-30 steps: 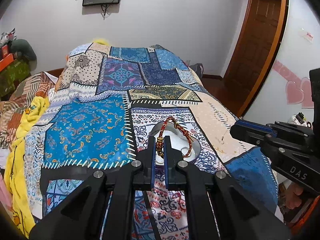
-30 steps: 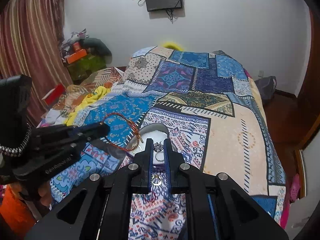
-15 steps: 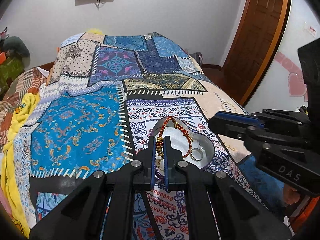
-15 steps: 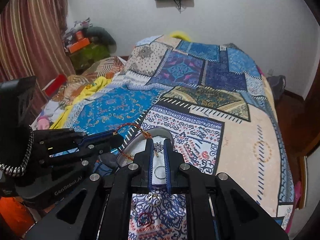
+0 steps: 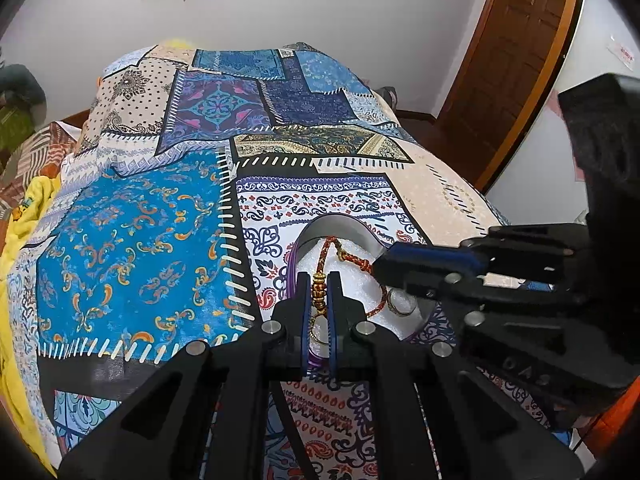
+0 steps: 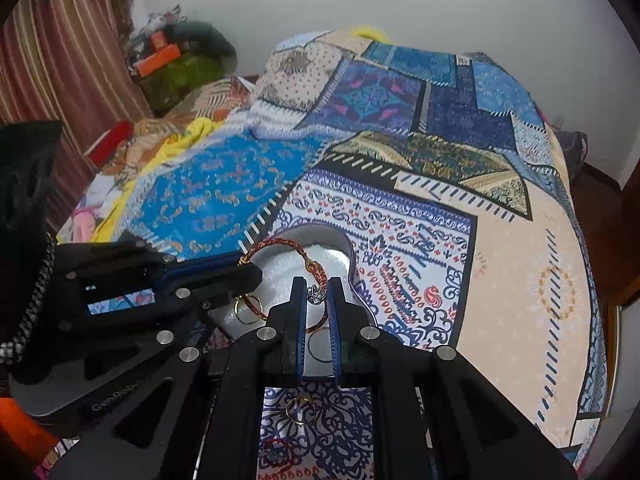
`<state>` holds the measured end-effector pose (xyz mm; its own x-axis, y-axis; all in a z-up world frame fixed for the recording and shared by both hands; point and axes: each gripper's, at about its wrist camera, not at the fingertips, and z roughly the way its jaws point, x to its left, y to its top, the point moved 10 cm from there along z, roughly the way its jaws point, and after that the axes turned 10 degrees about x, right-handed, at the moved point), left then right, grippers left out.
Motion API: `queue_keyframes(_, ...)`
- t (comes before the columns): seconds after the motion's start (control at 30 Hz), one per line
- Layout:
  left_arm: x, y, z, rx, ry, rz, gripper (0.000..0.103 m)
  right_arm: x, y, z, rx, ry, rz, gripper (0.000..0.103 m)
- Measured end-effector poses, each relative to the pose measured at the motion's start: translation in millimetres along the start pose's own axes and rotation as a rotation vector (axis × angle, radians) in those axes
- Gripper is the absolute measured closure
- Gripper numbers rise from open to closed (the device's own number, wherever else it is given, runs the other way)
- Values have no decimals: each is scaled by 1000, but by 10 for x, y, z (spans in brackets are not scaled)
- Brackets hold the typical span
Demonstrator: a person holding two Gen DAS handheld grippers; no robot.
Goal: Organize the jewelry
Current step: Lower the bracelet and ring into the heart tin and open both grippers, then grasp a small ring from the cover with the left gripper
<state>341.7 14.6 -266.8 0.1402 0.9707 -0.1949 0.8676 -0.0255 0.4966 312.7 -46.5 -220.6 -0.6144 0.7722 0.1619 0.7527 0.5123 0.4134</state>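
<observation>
A heart-shaped box [image 5: 334,222] with a purple rim and white lining lies on the patchwork bedspread. My left gripper [image 5: 318,280] is shut on the gold beads of a red braided bracelet [image 5: 326,246], whose loop hangs over the box. My right gripper [image 6: 318,286] is shut on a small silver ring [image 6: 315,294] just above the box lining [image 6: 280,276]. In the left wrist view the right gripper [image 5: 380,268] reaches in from the right, over the box. A gold ring [image 6: 246,312] lies inside the box beside the bracelet [image 6: 280,244].
A gold ring [image 6: 301,410] and a small red piece [image 6: 276,452] lie on the bedspread [image 6: 500,280] below the right gripper. Bundled cloth and clutter [image 6: 176,64] sit left of the bed. A wooden door [image 5: 516,60] stands at the right.
Both grippers have come down and forward toward the box, which now looks larger and closer. The right gripper's tip has moved in over the box. Both stay shut on their pieces.
</observation>
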Motion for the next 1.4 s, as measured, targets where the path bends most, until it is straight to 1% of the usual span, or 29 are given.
queue_keyframes(0.13,0,-2,0,0,-1,0,98,16,-34,57,23,6,-3,94)
queue_keyframes(0.27,-3,-18,-7,11,-9,-4,98,51,-71,80,63,47,5,94)
queue_keyframes(0.3,-5,-21,-15,12,-9,-4,98,54,-73,81,66,45,5,94)
queue_keyframes(0.47,22,-30,-94,3,5,-9,97,60,-88,41,58,-17,-17,92)
queue_keyframes(0.7,79,-54,-283,-18,26,-29,95,72,-88,-134,23,-100,-40,90)
queue_keyframes(0.8,74,-78,-398,-32,37,-30,89,75,-92,-223,8,-117,-40,85)
queue_keyframes(0.87,61,-95,-478,-45,47,-27,80,69,-94,-292,-7,-131,-36,80)
queue_keyframes(0.93,42,-112,-564,-60,54,-24,76,63,-104,-363,-23,-147,-31,71)
queue_keyframes(1.0,24,-134,-645,-68,58,-23,75,65,-118,-440,-42,-153,-26,66)
queue_keyframes(1.2,-36,-223,-867,-85,72,-26,74,79,-230,-656,-67,-155,0,66)
queue_keyframes(1.27,-55,-266,-925,-87,79,-25,70,81,-272,-711,-75,-153,8,66)
queue_keyframes(1.4,-87,-379,-980,-78,90,-18,67,79,-386,-807,-85,-150,24,66)
